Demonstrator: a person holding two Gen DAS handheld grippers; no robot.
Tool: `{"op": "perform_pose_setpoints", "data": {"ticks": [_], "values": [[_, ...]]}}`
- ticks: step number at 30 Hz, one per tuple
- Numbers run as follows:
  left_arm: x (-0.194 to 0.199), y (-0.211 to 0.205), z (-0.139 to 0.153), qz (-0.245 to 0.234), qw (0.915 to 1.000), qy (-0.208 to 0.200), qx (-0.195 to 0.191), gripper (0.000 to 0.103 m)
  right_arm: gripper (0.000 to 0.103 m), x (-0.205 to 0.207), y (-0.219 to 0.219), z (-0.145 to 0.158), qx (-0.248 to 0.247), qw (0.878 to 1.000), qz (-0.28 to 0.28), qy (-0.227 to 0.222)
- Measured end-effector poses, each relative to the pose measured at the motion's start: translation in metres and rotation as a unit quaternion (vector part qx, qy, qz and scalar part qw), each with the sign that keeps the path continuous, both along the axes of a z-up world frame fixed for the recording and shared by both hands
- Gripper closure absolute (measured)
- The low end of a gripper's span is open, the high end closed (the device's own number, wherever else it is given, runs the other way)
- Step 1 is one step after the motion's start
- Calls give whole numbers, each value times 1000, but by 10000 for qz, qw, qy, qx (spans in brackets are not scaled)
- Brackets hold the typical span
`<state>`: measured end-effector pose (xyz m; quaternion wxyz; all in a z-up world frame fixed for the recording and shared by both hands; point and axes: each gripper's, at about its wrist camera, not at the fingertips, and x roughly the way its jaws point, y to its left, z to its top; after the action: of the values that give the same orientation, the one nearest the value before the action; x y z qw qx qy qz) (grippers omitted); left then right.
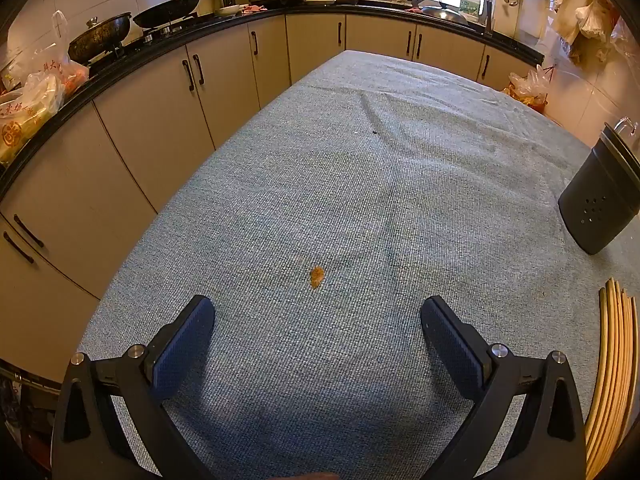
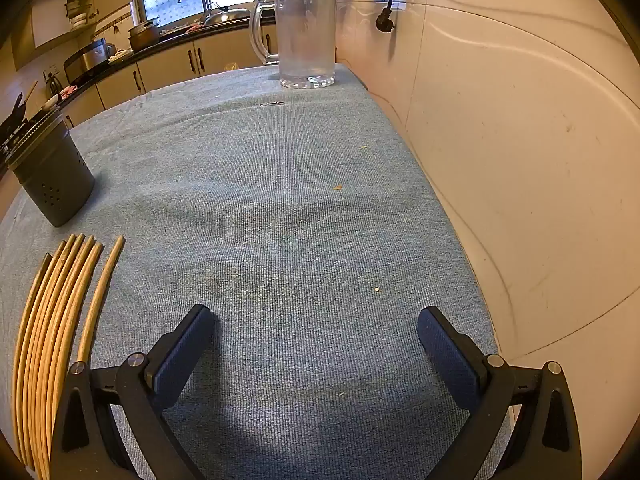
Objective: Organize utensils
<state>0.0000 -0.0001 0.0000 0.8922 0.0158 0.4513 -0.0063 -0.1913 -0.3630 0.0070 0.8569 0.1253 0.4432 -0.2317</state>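
Observation:
Several wooden chopsticks lie side by side on the blue-grey tablecloth, at the left of the right wrist view; they also show at the right edge of the left wrist view. A dark perforated utensil holder stands upright behind them; it also shows in the left wrist view. My left gripper is open and empty above the cloth, left of the chopsticks. My right gripper is open and empty, right of the chopsticks.
A clear glass mug stands at the far end of the table by the tiled wall. An orange crumb lies on the cloth. Kitchen cabinets and a worktop with pans run along the left.

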Motion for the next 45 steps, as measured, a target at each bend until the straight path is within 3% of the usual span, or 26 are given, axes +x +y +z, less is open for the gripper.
{"op": "perform_pose_setpoints", "data": {"ticks": [26,29,31,37,43,45], "values": [[-3,-5,0,158,9998,-27,68,0,0,6,-3,2,58,9999,-15,106],[-20,-1,12,257,9996,-141,-36,0,1,7,-2,3,18,9999,-13,131],[-38,-2,29,215,9991,-358,-71,0,9,3,2,7,-112,9999,-34,109],[-92,-11,79,25,9932,-1154,164,0,9,-27,26,44,-100,9979,-59,-641],[-127,-29,102,-341,9899,-1358,228,0,8,-65,67,87,-489,9876,-26,-1492],[-140,-38,107,-477,9887,-1389,309,0,8,-72,80,92,-571,9865,112,-1534]]}}
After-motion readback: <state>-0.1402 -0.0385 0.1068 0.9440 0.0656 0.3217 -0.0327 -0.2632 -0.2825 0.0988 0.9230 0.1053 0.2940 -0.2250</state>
